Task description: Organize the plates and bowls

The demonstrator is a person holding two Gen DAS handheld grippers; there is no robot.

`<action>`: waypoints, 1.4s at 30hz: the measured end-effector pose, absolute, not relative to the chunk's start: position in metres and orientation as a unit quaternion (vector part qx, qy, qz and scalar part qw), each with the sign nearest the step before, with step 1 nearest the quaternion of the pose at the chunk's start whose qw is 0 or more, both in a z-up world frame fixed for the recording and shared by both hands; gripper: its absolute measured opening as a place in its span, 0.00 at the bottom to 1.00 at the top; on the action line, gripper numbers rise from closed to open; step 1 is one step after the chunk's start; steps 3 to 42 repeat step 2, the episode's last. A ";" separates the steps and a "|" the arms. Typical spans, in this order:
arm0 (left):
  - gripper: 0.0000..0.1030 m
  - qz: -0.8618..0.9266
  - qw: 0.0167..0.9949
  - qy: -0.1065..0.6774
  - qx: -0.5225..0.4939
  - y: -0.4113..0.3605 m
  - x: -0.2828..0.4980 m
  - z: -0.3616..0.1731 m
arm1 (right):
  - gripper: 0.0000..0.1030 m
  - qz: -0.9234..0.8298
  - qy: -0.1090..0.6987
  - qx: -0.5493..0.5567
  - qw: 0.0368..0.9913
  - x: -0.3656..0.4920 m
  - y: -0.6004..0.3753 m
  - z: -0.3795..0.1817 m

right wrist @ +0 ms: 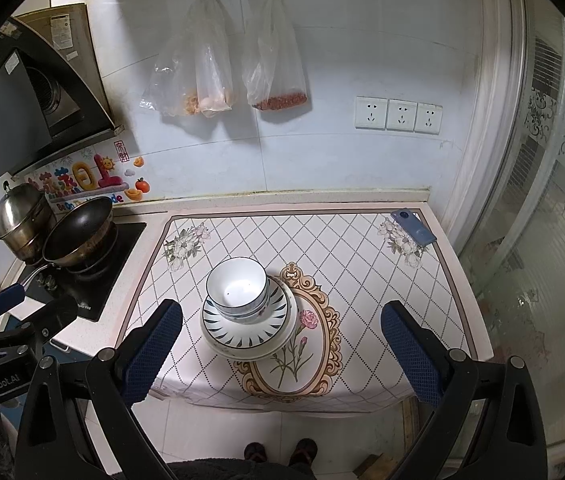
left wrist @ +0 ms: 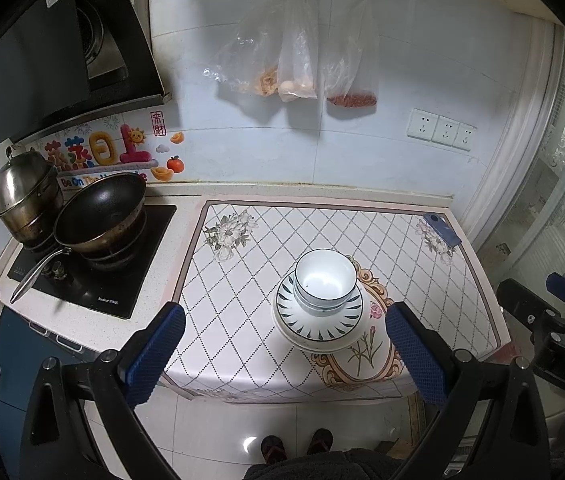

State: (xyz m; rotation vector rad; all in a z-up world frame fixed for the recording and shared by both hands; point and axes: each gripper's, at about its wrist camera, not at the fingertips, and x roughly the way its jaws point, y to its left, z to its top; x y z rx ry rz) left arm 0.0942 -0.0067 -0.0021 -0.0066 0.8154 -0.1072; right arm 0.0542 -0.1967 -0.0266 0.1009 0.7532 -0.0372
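Left wrist view looks down on a kitchen surface (left wrist: 242, 240) with a flowery cloth (left wrist: 422, 280) spread over it. A stove (left wrist: 122, 280) sits at the far left with a black wok (left wrist: 102, 208) and a shiny steel pot (left wrist: 22, 192) on it. Clear bags (left wrist: 282, 60) hang on the wall behind.

In the middle of the cloth stands one pile of dishes. At the bottom are plates (left wrist: 318, 328), the top one with dark leaf marks round its rim. I can see more than one plate edge there, but I cannot count them. On the plates sit bowls (left wrist: 325, 278), one inside another, mouth up and white inside. The pile looks tidy and straight. A small blue phone (left wrist: 441, 229) lies at the far right corner, well apart from the pile.

The left tongs (left wrist: 282, 356) are spread wide open and hold nothing. They hang near the front edge, above the floor, not touching the pile. The right tongs (right wrist: 282, 354) are also wide open and empty, and just as far back.

I think the stacking job looks done, or very close to done, since every plate and bowl I can see is already in the one pile. If anything is left, it may be to move the whole pile somewhere. That would need both tongs to come in low and take the bottom plate's rim from two sides, gently, so the bowls on top do not slide or tip.
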 end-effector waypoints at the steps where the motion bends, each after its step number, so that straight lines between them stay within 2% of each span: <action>1: 1.00 -0.051 0.917 0.396 -0.003 -0.007 0.094 -0.002 | 0.99 -0.018 0.368 0.050 0.928 0.055 -0.197 -0.027; 42: 1.00 -0.052 0.917 0.395 -0.003 -0.007 0.094 -0.002 | 0.99 -0.019 0.368 0.051 0.928 0.055 -0.196 -0.028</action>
